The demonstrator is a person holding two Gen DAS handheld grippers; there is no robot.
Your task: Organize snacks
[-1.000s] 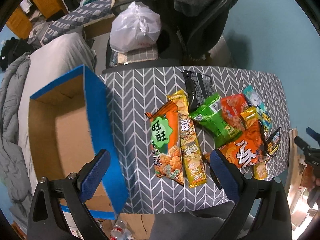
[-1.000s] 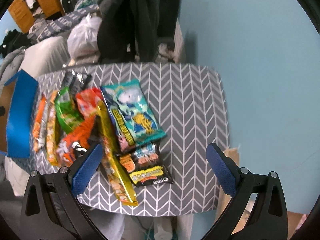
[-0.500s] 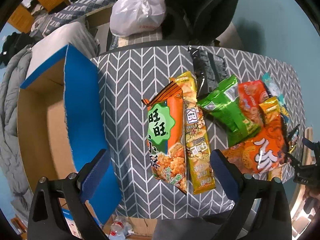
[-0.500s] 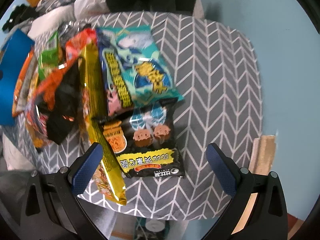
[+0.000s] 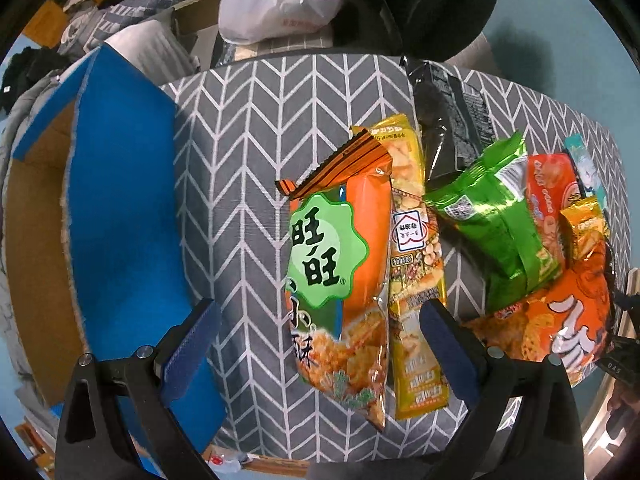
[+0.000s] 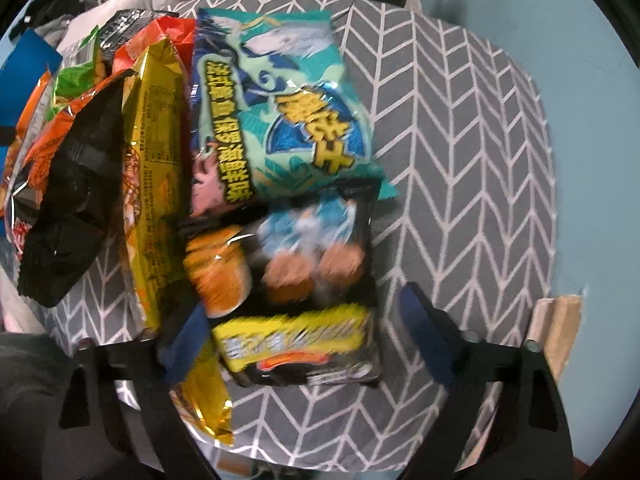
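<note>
You've dropped both grippers closer; right gripper (image 6: 304, 334) jaws just narrowing around the black snack pack (image 6: 304, 280) (not touching), left gripper (image 5: 320, 344) spread wide

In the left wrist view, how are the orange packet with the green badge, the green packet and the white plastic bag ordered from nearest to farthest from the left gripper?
1. Orange packet with the green badge: lying between the open jaws of the left gripper.
2. Green packet: farther up, to the right, in the pile.
3. White plastic bag: top of the view, beyond the table's far edge.
</note>
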